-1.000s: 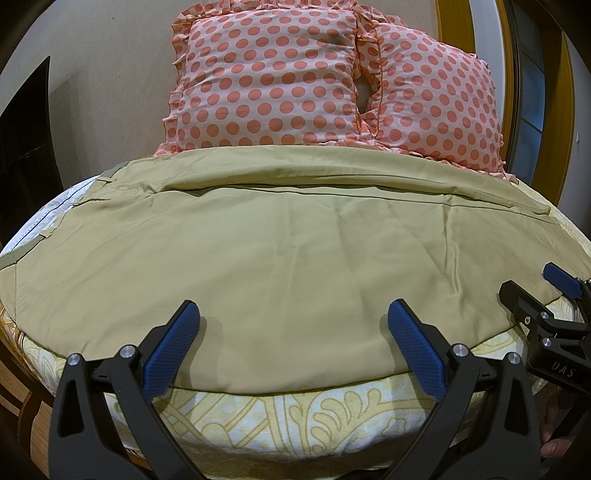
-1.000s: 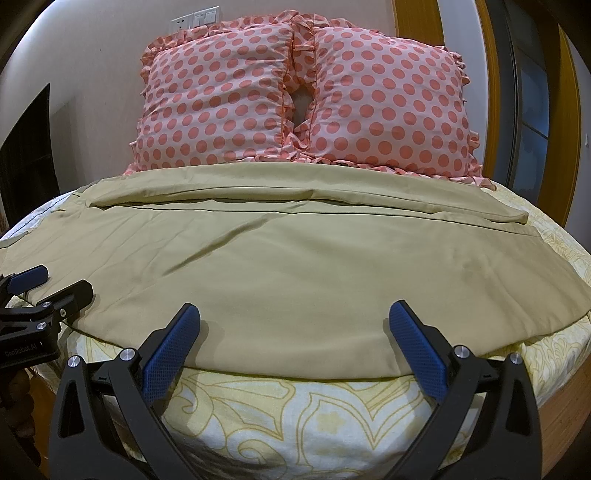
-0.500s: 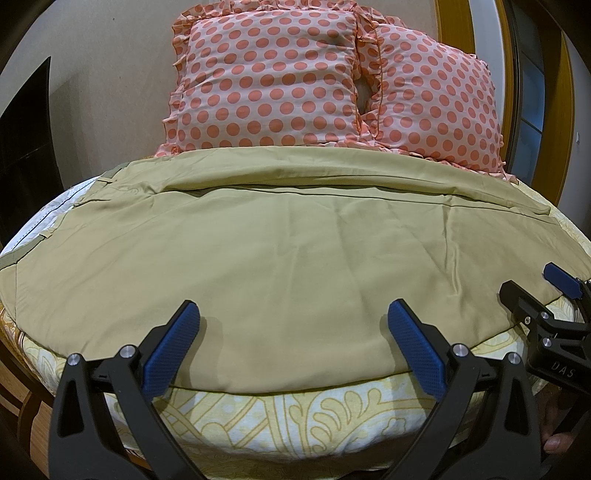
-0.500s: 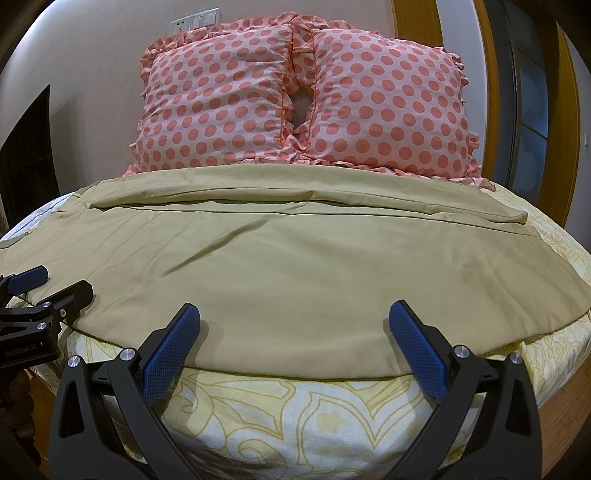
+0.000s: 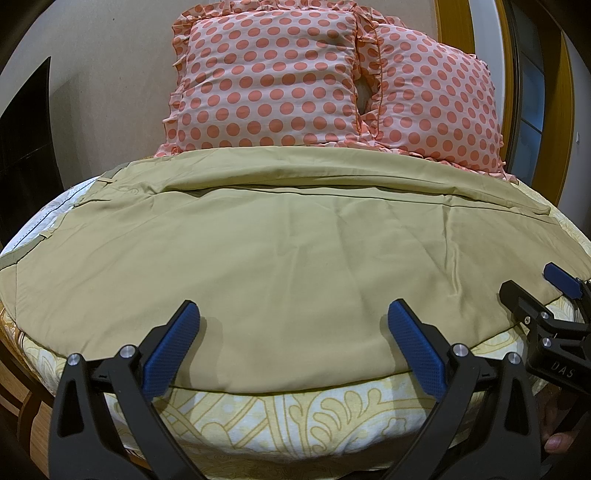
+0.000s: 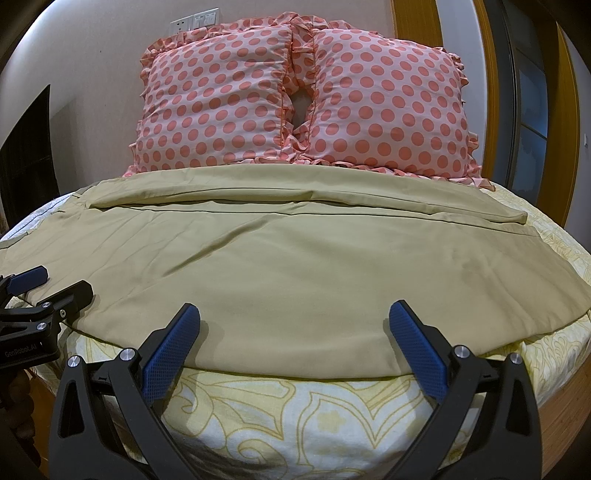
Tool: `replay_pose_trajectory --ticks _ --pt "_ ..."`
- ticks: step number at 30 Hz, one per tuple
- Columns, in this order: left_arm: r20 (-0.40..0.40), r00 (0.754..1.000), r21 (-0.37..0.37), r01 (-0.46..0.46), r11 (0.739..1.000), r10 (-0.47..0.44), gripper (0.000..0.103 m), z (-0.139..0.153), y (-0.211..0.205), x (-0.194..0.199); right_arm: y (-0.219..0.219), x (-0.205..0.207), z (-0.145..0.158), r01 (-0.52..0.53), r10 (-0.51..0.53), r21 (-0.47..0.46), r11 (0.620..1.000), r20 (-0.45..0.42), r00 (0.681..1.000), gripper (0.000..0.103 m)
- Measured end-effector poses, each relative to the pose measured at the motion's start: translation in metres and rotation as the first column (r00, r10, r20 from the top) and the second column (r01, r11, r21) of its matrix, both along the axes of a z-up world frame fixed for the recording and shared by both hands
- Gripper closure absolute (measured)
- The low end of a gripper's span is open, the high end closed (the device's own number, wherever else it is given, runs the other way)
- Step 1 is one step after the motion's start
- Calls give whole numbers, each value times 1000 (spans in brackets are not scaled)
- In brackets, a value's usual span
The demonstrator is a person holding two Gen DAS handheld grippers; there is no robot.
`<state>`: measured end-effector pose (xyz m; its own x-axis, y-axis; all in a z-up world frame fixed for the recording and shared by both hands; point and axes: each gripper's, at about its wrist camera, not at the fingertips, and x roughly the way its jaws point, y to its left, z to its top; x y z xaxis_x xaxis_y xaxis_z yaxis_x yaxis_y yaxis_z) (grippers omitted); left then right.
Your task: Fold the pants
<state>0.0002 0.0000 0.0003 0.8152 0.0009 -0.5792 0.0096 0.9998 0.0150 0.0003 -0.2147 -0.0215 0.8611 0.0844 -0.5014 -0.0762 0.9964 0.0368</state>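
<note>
The pants [image 5: 280, 258] lay flat across the bed [image 5: 295, 413]. Both the left gripper [image 5: 293, 325] and right gripper [image 6: 295, 325] had wide, empty fingers; a shallow pinch could catch only one layer.

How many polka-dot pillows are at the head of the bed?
2: the left pillow and the right pillow stand side by side against the wall, behind the pants. None seems hidden.

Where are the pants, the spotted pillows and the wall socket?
pants [image 5: 295, 258], left wrist view, middle of the cloth
pillows [image 6: 221, 103], right wrist view, face of the left one
wall socket [image 6: 194, 21], right wrist view, its plate
</note>
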Motion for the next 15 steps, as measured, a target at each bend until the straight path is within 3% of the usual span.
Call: replay_pose_trajectory --ticks 4,7,8,11,15 --pt "0 1000 1 1 1000 -1 2 0 0 0 3 -3 -5 0 0 1 1000 14 1000 1" --pt "-26 1000 -8 10 1000 -10 2 3 3 2 -2 6 -2 -40 40 7 999 -51 998 1" --pt "-30 999 -15 13 1000 -13 2 6 5 4 -9 16 5 -51 52 21 998 -85 995 1" --pt "15 1000 -11 -19 1000 19 2 27 16 12 -40 39 34 0 4 72 997 -58 998 1" --pt "69 996 -22 -55 998 57 2 51 36 34 -111 105 76 148 -130 214 966 -98 987 1"
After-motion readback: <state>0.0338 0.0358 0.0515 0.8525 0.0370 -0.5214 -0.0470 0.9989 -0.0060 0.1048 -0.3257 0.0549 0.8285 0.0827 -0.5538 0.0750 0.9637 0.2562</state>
